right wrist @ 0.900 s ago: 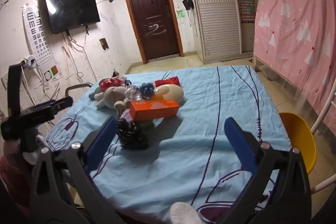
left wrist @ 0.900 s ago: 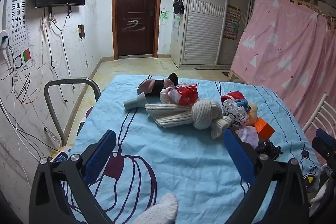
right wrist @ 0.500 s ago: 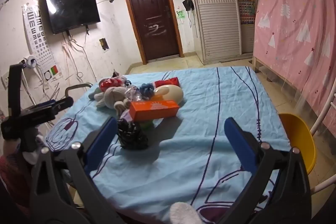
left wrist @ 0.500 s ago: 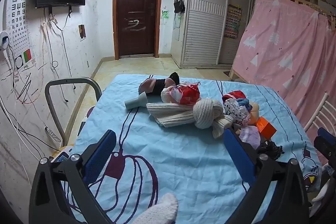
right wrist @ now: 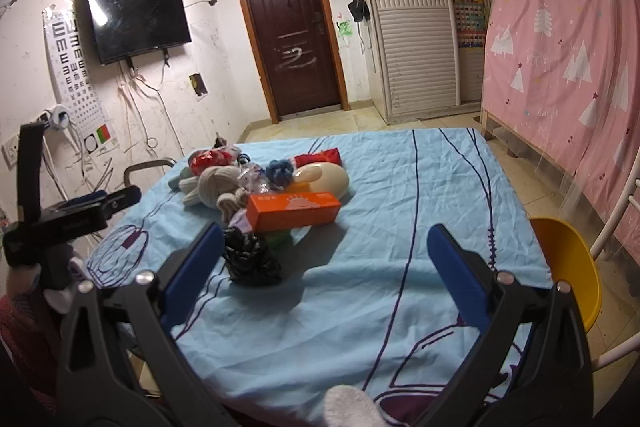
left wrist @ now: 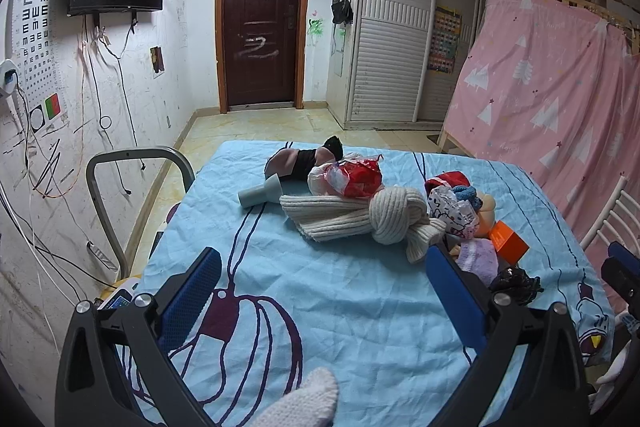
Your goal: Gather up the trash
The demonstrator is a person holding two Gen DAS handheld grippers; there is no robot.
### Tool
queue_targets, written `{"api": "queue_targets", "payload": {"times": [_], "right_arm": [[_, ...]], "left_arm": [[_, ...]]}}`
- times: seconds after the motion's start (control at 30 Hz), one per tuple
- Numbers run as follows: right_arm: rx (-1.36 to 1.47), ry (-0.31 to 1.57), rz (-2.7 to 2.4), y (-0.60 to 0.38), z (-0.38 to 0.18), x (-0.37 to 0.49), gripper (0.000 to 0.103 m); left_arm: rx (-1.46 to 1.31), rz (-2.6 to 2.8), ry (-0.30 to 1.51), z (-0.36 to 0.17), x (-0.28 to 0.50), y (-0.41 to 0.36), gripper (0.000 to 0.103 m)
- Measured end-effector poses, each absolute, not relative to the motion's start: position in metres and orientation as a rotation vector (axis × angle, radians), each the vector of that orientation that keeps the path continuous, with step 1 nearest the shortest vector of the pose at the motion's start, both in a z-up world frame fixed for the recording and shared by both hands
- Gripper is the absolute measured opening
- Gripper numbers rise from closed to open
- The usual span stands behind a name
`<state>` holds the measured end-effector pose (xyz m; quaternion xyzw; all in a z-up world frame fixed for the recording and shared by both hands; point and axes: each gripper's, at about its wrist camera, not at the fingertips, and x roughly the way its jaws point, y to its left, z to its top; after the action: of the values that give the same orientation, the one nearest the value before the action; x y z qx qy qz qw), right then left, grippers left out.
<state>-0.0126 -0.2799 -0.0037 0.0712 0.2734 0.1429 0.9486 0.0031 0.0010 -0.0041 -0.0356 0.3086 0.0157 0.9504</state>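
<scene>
Left gripper (left wrist: 322, 291) hangs wide open above the blue sheet (left wrist: 360, 307); a cream scarf (left wrist: 360, 215), red bag (left wrist: 356, 177) and orange box (left wrist: 510, 241) lie beyond.

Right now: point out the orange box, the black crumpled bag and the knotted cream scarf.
orange box (right wrist: 294, 211), right wrist view, middle of its front face
black crumpled bag (right wrist: 250, 259), right wrist view, its centre
knotted cream scarf (left wrist: 394, 213), left wrist view, the knot

On the bedsheet (right wrist: 400, 227), the box (right wrist: 294, 211) lies between the bundle (right wrist: 250, 261) and the scarf (right wrist: 214, 185).
</scene>
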Motion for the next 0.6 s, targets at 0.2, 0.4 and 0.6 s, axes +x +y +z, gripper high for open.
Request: {"api": "queue_targets", "payload": {"times": [0.2,0.4,0.6], "right_arm": [[0.143,0.556,0.291,-0.2796,-0.0033,-0.0129,0.098],[0.143,0.554,0.291,-0.2797,-0.0032,-0.013,0.098],[0.143,0.554,0.291,-0.2796,-0.0027,-0.0131,0.098]], "left_arm": [[-0.071,0.034,0.628,-0.0064,0.0043,0.004,0.093],[-0.069,0.033,0.628,-0.0066,0.0044,0.0042,0.093],[-0.069,0.035,0.629,-0.0064,0.0046,0.0035,0.093]]}}
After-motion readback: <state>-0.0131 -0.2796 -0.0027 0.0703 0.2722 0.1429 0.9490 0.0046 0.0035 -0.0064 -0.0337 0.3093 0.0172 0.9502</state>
